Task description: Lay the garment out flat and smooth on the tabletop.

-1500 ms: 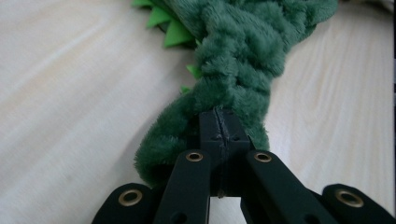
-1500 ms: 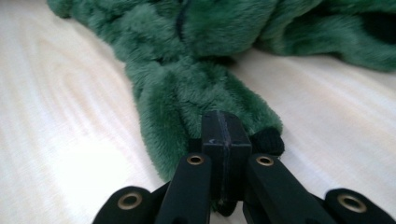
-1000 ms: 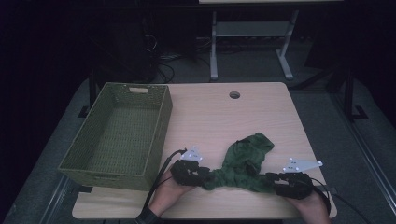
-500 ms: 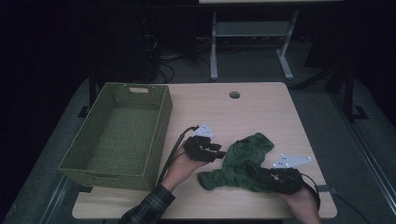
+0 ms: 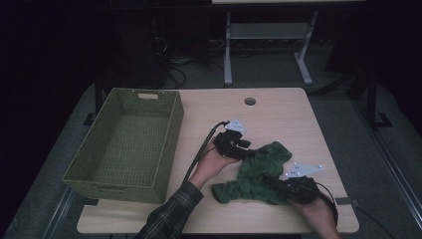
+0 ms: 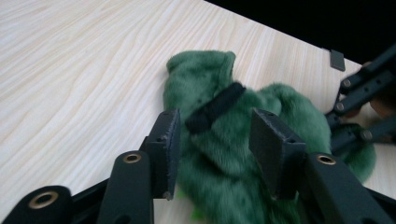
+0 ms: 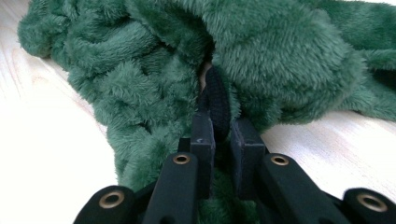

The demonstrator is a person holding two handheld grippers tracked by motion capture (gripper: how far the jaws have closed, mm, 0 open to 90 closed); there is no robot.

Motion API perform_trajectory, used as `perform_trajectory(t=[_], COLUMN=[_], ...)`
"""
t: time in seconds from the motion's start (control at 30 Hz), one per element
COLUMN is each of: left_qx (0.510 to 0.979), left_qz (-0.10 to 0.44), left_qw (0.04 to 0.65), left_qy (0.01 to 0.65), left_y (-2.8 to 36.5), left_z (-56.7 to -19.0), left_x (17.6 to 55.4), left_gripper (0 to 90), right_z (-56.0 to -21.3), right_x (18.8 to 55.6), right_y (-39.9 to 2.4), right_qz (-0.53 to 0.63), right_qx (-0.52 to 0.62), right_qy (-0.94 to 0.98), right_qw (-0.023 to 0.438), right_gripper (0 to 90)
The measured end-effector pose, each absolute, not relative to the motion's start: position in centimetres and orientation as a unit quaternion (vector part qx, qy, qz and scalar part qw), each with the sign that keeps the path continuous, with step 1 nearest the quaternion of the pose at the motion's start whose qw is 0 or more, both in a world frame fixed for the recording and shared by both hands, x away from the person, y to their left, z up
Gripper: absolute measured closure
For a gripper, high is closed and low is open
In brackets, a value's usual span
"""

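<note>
Currently right gripper (image 7: 219,135) jaws clamped on black band of green fleece garment (image 7: 280,60); left gripper (image 6: 212,140) jaws apart, just opening, fleece between them, unpressed. Risk: band slipping out if pulled sideways.

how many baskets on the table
1: the green woven basket sits at the table's left side, apart from the green fleece garment. Nothing suggests another hidden.

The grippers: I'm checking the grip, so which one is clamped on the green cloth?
The right gripper, its jaws nearly shut on the green cloth; the left gripper stands open.
</note>
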State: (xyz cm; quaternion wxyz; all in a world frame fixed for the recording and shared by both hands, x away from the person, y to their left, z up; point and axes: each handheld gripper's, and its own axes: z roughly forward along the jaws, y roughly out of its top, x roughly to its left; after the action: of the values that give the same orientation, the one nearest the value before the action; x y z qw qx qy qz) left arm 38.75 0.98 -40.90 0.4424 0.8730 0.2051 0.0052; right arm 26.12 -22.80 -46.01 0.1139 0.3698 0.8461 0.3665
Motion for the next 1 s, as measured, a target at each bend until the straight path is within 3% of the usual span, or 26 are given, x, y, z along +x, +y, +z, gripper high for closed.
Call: perform_trajectory(t=[0.43, 0.47, 0.63, 1.0], left_qx=[0.875, 0.876, 0.887, 0.857], left_qz=[-0.031, -0.035, -0.037, -0.012], left_qw=[0.446, 0.444, 0.424, 0.473], left_qy=[0.187, 0.188, 0.179, 0.204], left_y=[-3.2, -3.3, -3.3, 1.0], left_z=[-41.6, -41.8, -42.2, -39.9], left_x=[39.4, 39.4, 39.4, 38.5], left_gripper=[49.6, 52.1, 84.4, 86.6], right_z=[-46.0, -46.0, -46.0, -44.8], right_x=[26.1, 26.1, 26.1, 26.4], right_y=[-22.8, -22.8, -22.9, -24.0], right_qz=[0.369, 0.368, 0.367, 0.384], right_qx=[0.362, 0.361, 0.362, 0.364], right_qy=[0.848, 0.849, 0.848, 0.834], right_qw=[0.115, 0.116, 0.118, 0.156], right_gripper=[81.3, 81.4, 81.7, 82.4])
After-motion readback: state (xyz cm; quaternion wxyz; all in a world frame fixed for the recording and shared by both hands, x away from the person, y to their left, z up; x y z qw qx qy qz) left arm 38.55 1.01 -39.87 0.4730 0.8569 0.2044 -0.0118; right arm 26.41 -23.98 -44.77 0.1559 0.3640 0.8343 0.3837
